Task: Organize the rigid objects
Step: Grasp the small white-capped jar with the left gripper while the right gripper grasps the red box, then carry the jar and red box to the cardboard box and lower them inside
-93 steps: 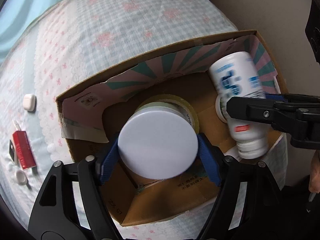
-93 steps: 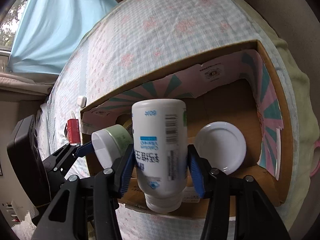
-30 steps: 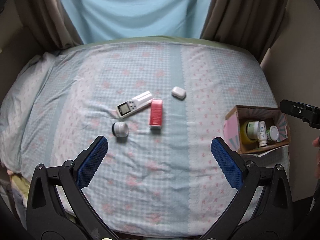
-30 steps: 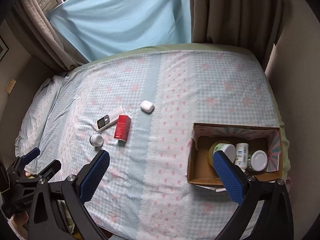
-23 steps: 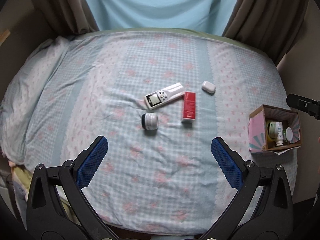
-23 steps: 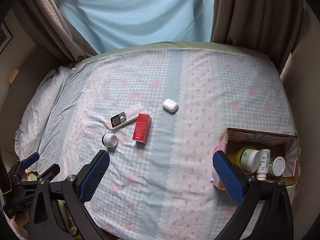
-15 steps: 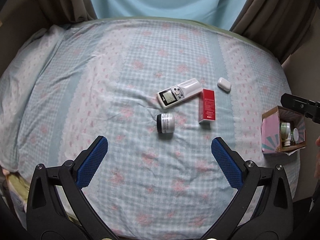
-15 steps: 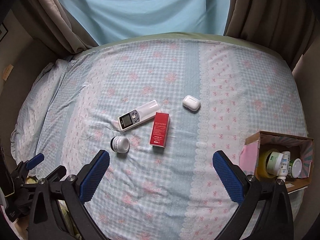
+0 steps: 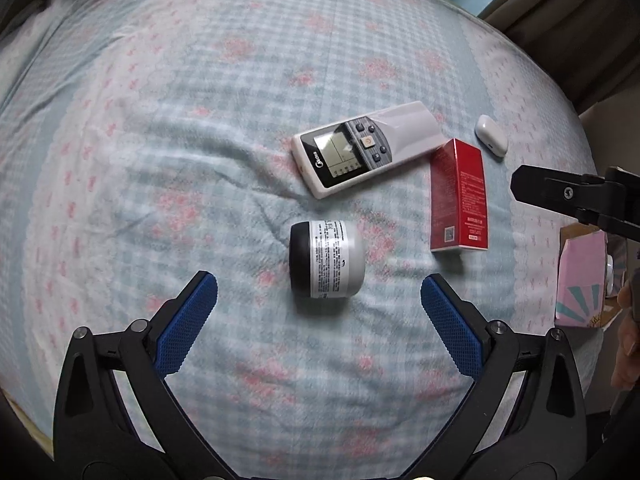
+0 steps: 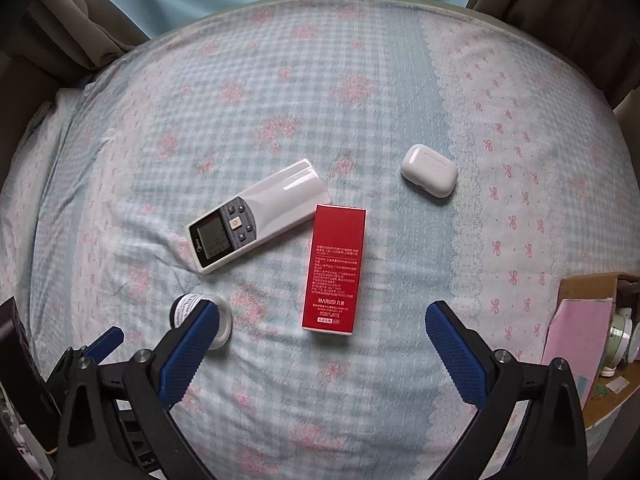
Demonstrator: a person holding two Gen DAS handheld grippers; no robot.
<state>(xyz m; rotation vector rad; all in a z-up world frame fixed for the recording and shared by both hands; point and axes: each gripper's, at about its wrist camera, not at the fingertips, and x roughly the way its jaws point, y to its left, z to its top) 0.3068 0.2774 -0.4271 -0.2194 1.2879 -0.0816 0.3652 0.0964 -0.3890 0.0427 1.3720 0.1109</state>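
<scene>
On the checked bedspread lie a small jar [image 9: 327,259] with a black lid on its side, a white remote [image 9: 365,148], a red box [image 9: 459,196] and a white earbud case [image 9: 491,135]. My left gripper [image 9: 319,326] is open and empty, just short of the jar, which lies between the lines of its fingers. My right gripper [image 10: 322,354] is open and empty, just short of the red box [image 10: 335,271]. The right wrist view also shows the remote [image 10: 259,214], the earbud case [image 10: 429,170] and the jar [image 10: 192,312], partly behind my left finger pad.
A cardboard box [image 10: 592,344] with a pink inner flap stands at the bed's right edge and holds bottles and jars; it also shows in the left wrist view [image 9: 584,280]. Curtains [image 10: 80,28] and a wall lie beyond the far side of the bed.
Both grippers let go of their bottles in the box, pulled back wide open, swung left over the bed and came down close to the loose items.
</scene>
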